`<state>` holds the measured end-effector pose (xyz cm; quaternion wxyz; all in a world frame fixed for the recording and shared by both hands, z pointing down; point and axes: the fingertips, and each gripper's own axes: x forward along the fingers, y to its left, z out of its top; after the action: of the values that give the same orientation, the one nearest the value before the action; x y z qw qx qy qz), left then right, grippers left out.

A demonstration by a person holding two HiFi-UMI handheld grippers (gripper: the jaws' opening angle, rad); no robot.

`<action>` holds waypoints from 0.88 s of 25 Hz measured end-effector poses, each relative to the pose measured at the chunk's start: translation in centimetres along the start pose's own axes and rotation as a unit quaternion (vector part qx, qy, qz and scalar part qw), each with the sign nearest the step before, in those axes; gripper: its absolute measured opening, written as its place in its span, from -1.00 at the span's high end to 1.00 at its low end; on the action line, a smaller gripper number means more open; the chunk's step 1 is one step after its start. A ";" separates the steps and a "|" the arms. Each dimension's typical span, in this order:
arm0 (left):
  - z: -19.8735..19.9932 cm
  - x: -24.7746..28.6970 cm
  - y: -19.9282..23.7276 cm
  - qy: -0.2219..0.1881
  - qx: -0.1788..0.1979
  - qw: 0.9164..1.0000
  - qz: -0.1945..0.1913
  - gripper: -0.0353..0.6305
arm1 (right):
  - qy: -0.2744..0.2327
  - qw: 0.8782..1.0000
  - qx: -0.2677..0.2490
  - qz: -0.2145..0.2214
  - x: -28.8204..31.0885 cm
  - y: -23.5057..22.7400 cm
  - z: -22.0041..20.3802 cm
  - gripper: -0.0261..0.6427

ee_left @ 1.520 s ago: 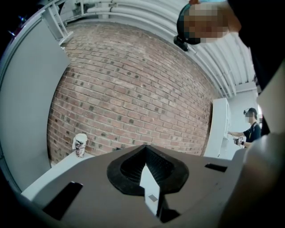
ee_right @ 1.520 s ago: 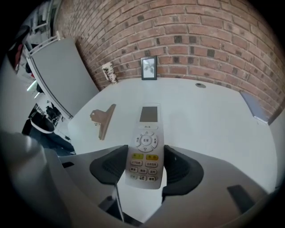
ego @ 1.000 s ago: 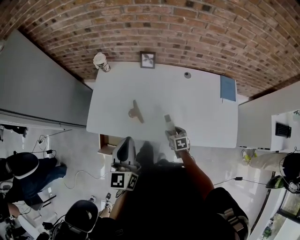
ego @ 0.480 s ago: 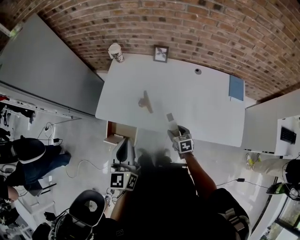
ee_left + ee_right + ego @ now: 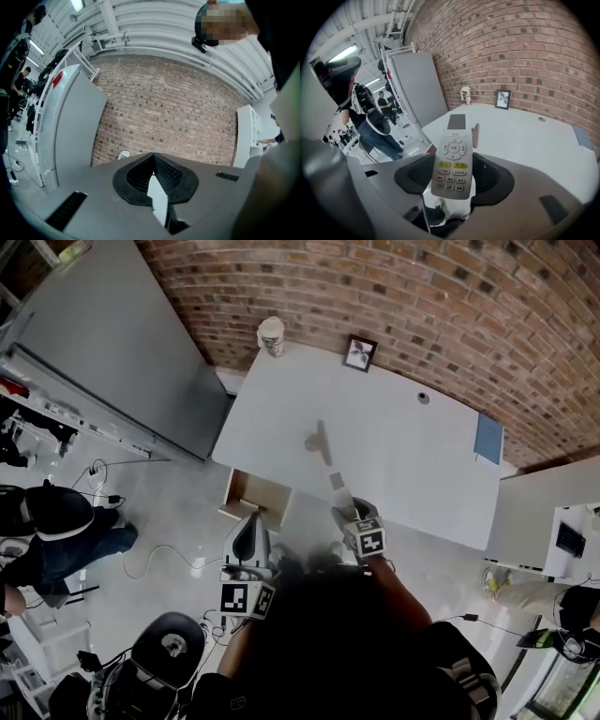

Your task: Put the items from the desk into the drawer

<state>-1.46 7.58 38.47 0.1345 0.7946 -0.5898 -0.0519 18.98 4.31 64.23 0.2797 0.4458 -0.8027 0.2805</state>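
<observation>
My right gripper [image 5: 349, 510] is shut on a white remote control [image 5: 337, 483], which sticks out forward over the front edge of the white desk [image 5: 412, 456]. In the right gripper view the remote [image 5: 452, 161] lies buttons up between the dark pads [image 5: 494, 176]. An open wooden drawer [image 5: 258, 498] shows under the desk's front left corner. My left gripper [image 5: 251, 521] hovers just in front of the drawer, its jaws shut with nothing in them [image 5: 153, 157]. A small wooden stand [image 5: 321, 441] lies on the desk.
At the desk's back edge are a picture frame [image 5: 359, 353] and a paper cup [image 5: 271, 336]; a blue notebook [image 5: 487, 439] lies at the right end. A grey partition [image 5: 122, 352] stands to the left. A person [image 5: 56, 531] and an office chair [image 5: 173, 652] occupy the floor at left.
Both grippers have shifted left along the desk's front, the right one carrying the remote. The open drawer has come more fully into view beside the left gripper.
</observation>
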 end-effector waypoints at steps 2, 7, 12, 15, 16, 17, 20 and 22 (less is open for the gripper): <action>0.3 -0.6 1.6 -0.003 -0.003 1.000 0.008 0.88 | -0.004 1.000 -0.013 0.006 1.0 1.6 0.5 0.18; 1.0 -2.4 5.6 -0.014 -0.009 0.999 0.029 0.88 | 0.006 0.999 -0.044 0.028 2.7 6.2 1.5 0.18; 1.1 -4.8 9.4 -0.018 -0.022 0.998 0.051 0.88 | 0.015 0.996 -0.068 0.049 4.6 10.8 2.4 0.18; 1.0 -6.2 11.8 -0.017 -0.032 0.997 0.061 0.88 | 0.018 0.995 -0.082 0.059 5.8 13.5 2.5 0.18; 1.0 -6.6 12.6 -0.017 -0.034 0.997 0.064 0.88 | 0.021 0.994 -0.086 0.062 6.1 14.4 2.5 0.18; 1.0 -7.0 13.3 -0.017 -0.035 0.997 0.066 0.88 | 0.024 0.993 -0.092 0.065 6.4 15.4 2.5 0.18; 1.2 -8.0 15.1 -0.021 -0.035 0.997 0.066 0.88 | 0.036 0.991 -0.110 0.075 7.6 17.9 2.1 0.18; 1.2 -8.6 16.0 -0.021 -0.035 0.997 0.065 0.88 | 0.045 0.988 -0.122 0.081 8.2 19.4 1.5 0.18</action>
<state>-19.09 11.29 41.04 0.1532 0.7482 -0.6405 -0.0803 -1.92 7.28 65.05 0.3440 0.3292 -0.8509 0.2219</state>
